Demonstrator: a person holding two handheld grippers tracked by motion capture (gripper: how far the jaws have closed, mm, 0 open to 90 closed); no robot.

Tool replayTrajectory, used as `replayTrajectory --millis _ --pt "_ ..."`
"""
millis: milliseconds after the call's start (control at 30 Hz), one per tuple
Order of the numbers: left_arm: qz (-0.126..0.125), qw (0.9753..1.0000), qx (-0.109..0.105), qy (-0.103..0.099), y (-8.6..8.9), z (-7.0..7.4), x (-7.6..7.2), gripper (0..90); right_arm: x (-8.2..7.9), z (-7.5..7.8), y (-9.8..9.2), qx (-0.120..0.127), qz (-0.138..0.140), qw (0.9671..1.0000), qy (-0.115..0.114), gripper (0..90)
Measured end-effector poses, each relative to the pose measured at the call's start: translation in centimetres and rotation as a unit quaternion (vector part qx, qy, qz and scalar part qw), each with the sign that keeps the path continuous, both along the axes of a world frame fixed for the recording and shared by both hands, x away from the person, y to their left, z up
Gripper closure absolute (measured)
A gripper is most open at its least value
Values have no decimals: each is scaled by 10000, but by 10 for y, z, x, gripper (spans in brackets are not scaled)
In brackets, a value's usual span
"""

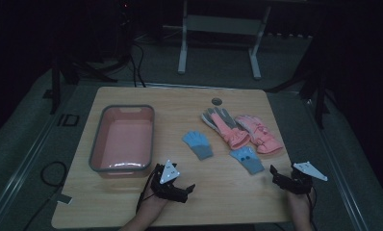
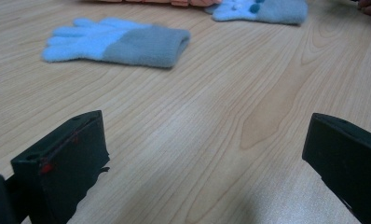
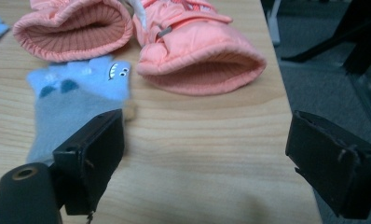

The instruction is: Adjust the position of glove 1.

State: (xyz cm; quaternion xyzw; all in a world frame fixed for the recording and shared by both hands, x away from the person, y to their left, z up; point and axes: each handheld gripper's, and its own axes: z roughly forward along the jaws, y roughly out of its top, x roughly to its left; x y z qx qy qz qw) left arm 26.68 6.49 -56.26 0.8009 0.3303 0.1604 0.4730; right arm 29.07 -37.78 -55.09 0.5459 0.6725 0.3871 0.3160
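Observation:
Two small blue knit gloves lie on the wooden table: a plain one [image 1: 197,144] [image 2: 118,42] at centre and one with a face pattern [image 1: 247,160] [image 3: 72,100] [image 2: 260,10] to its right. Behind them lie two pink padded gloves, one with a grey palm [image 1: 223,125] [image 3: 72,28] and one all pink [image 1: 259,134] [image 3: 197,51]. My left gripper [image 1: 182,188] [image 2: 202,163] rests open near the front edge, pointing at the plain blue glove. My right gripper [image 1: 278,174] [image 3: 207,163] stands open at the front right, just short of the patterned glove's cuff. Nothing sits between either pair of jaws.
A pink tub with a grey rim [image 1: 95,159] stands on the left half of the table, nothing inside it. A round grommet [image 1: 217,101] sits near the far edge. The table's right edge [image 3: 279,93] drops to grey floor. Dark stands and a white frame stand beyond.

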Motion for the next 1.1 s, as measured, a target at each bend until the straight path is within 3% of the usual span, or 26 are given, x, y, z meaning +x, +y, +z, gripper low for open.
replayTrajectory --millis 300,700,933,1100 --pt "2 10000 11 -4 0 0 0 1 3 3 -1 -91 -21 9976 688 116" --pt "3 10000 19 16 0 0 0 1 9 22 -3 46 -39 9964 846 116" --pt "4 10000 8 19 -1 0 0 1 16 37 10 -99 189 9963 828 122" --pt "-11 10000 21 26 0 0 1 1 27 47 17 252 583 9922 1069 138"
